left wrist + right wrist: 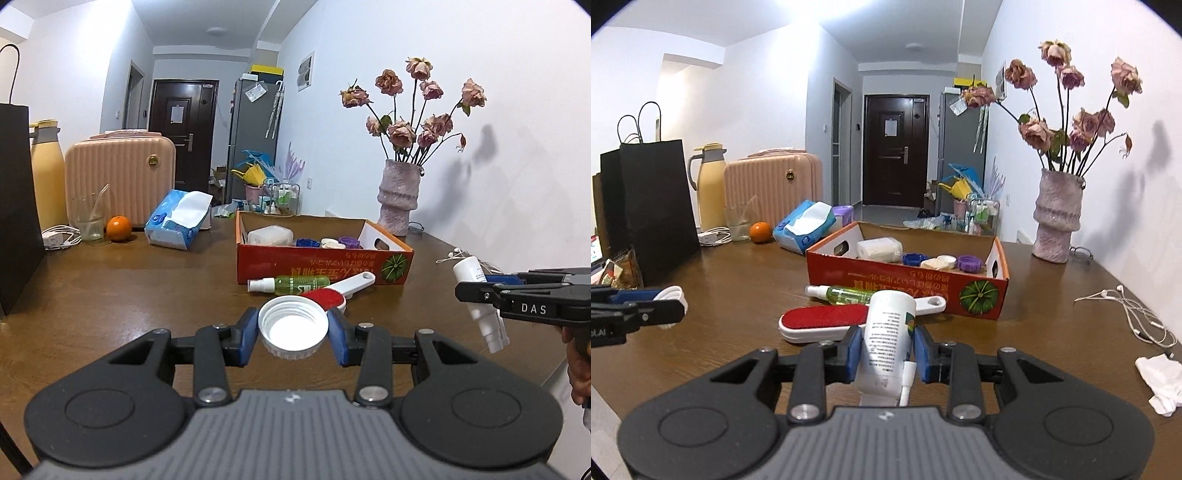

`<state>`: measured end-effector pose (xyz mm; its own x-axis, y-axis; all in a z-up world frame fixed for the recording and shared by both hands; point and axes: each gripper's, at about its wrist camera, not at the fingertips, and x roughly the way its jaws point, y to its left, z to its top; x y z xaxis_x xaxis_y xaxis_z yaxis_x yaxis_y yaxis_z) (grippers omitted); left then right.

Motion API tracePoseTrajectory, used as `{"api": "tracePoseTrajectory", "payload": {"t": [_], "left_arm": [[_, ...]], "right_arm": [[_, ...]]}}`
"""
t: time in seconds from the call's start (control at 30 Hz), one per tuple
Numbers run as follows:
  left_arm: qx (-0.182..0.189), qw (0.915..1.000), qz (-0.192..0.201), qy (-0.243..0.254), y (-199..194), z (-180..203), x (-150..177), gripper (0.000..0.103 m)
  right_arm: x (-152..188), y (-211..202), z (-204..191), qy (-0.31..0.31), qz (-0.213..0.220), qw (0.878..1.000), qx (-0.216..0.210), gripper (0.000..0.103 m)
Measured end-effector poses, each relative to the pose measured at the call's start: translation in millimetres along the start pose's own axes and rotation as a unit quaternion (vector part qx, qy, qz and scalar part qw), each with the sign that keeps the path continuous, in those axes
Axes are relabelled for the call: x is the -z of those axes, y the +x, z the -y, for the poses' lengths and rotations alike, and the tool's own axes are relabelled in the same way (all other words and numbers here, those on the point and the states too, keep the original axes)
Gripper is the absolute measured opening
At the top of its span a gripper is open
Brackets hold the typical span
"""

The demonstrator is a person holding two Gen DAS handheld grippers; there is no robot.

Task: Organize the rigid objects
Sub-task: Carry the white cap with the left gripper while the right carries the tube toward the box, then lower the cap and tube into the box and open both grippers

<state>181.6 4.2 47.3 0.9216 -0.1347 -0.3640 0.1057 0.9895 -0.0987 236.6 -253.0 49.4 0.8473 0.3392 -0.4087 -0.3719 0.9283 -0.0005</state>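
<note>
Left wrist view: left gripper [293,332] fingers clamp a white threaded plastic cap [293,329]; right gripper [885,350] clamps a white printed tube [888,339]. The red cardboard box [908,286] holds several items; a green spray bottle [842,294] and red lint brush [827,319] remain on the counter [738,302].

Left gripper [293,334] level, blue pads clamped on a cap [293,329]. Right gripper [885,350] level, pads closed on a tube [888,345].

Table [738,288]: dark brown wood grain. Box [912,291]: red-orange outside with a green melon print, white inside. Cap [293,328]: white. Tube [888,343]: white, dark print. Spray bottle [291,283]: green, white nozzle. Lint brush [827,321]: red pad, white frame. Suitcase [120,181]: pink, ribbed. Orange [119,228]: orange. Vase [1058,218]: mottled pink.
</note>
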Motion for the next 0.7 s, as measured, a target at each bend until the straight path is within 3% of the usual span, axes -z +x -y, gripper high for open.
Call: {"api": "tracePoseTrajectory", "payload": {"t": [0.17,0.3,0.57,0.7], "left_arm": [[0.007,0.9999,0.008,0.0,21,-11,-12,0.041],[0.023,0.9997,0.013,0.001,61,-22,-37,0.041],[0.045,0.9988,0.0,0.018,175,-35,-97,0.041],[0.078,0.9958,-0.047,-0.012,240,-51,-117,0.041]], "right_arm": [[-8,22,13,0.008,-0.006,1.0,0.011,0.029],[-24,48,27,0.005,-0.001,1.0,0.022,0.029],[-72,139,75,0.007,-0.024,0.999,0.02,0.029],[-93,199,98,-0.002,-0.052,0.998,0.034,0.029]]}}
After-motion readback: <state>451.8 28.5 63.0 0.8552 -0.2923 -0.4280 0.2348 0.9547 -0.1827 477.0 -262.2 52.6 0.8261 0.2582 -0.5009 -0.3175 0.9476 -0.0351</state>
